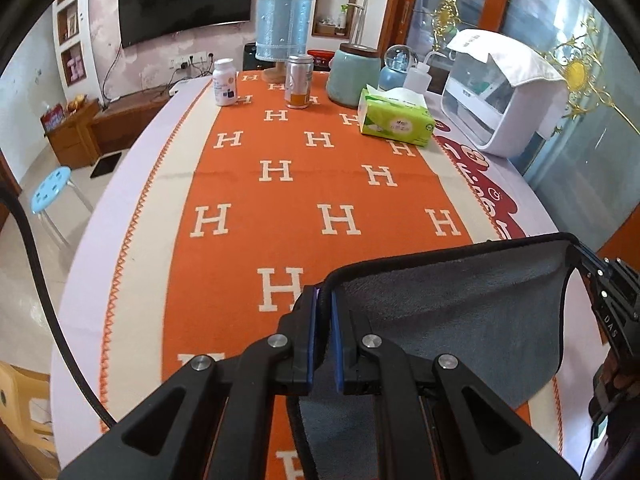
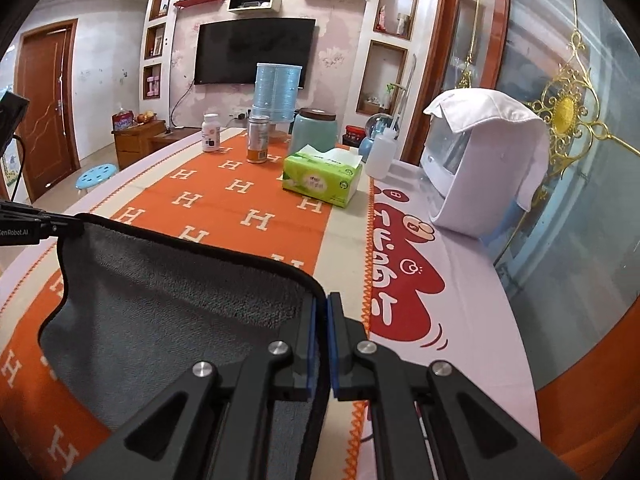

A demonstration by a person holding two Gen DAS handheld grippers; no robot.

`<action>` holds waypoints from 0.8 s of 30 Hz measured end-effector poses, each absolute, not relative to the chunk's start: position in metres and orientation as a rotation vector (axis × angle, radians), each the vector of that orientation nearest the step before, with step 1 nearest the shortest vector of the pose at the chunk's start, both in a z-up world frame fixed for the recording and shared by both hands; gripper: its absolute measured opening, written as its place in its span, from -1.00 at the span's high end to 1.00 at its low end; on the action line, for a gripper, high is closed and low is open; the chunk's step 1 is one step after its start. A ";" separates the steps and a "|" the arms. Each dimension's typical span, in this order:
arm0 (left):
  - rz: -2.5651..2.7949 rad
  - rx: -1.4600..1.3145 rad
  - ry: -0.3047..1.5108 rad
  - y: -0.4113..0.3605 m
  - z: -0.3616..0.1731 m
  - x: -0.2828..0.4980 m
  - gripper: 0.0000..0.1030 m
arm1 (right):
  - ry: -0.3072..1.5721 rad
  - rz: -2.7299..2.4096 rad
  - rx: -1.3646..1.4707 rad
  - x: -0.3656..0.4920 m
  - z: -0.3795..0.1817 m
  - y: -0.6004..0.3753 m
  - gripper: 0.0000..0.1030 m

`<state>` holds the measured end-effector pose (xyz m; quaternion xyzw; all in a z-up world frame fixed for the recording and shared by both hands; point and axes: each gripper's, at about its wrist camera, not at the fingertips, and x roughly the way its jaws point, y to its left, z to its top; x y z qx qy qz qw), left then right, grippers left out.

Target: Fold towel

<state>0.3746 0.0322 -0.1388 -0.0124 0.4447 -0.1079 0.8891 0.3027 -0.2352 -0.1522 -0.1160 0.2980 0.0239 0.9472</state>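
Left gripper clenched on one top corner of gray towel; right gripper clenched on the other corner. Between both, stretched and hanging above orange cloth, lower part sagging. Farther back: tissue box, can, white bottle.

pink floral wall with black tv, brown door (left), blue stool on pale floor
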 end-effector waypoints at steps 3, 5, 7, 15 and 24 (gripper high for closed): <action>-0.223 -0.041 0.938 0.031 -0.148 0.379 0.82 | 0.609 0.040 -0.234 0.308 -0.156 -0.235 0.87; -0.217 -0.048 0.958 0.031 -0.154 0.383 0.72 | 0.616 0.037 -0.225 0.313 -0.159 -0.236 0.81; -0.210 -0.058 0.963 0.031 -0.157 0.384 0.71 | 0.625 0.034 -0.220 0.317 -0.162 -0.237 0.56; -0.183 -0.095 0.974 0.037 -0.160 0.378 0.51 | 0.625 0.015 -0.199 0.323 -0.165 -0.244 0.24; -0.150 -0.116 0.966 0.045 -0.147 0.358 0.17 | 0.622 0.005 -0.163 0.311 -0.160 -0.244 -0.17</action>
